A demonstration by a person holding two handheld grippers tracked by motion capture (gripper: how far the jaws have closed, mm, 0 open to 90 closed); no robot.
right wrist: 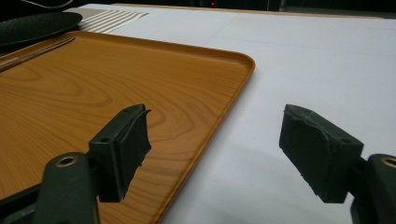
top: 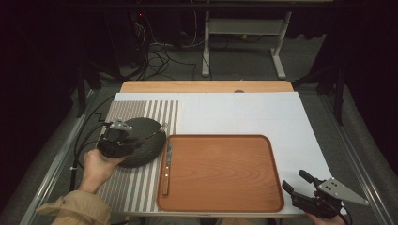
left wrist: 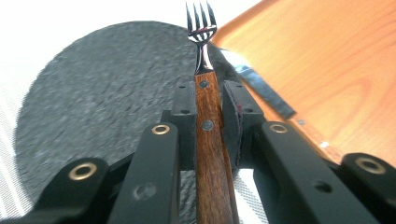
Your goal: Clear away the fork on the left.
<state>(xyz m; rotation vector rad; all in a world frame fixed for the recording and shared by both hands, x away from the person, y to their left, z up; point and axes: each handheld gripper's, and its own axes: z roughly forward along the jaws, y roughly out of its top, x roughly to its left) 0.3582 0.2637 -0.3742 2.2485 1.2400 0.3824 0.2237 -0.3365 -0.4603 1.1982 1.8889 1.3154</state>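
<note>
**Fork clamped in the left gripper above the dark round mat**

The left gripper (top: 141, 139) is closed on a steel fork with a riveted brown wooden handle (left wrist: 208, 140): in the left gripper view both pads press the handle from either side, and the four tines point away toward twelve o'clock. In the high view the fork (top: 157, 131) sticks out of the gripper toward two o'clock, over the dark grey round textured mat (top: 150, 147). That mat lies on a grey-and-white striped placemat (top: 136, 187) at the nine o'clock side of the bench (top: 263, 112), which is covered in a pale sheet.

Just at three o'clock of the mat sits a rectangular orange-brown wooden tray with rounded corners (top: 225, 173). A knife with a steel blade and a wooden handle (top: 166, 166) lies along the tray's nine o'clock edge, blade toward twelve; in the left gripper view the knife (left wrist: 261, 91) runs past the fork at its three o'clock side, apart from it.

The right gripper (top: 294, 180) rests at the five o'clock corner of the bench, just beside the tray's corner. In the right gripper view its two pads stand wide apart with nothing between them, one over the tray's rim (right wrist: 233, 84), the other over the pale sheet
</note>
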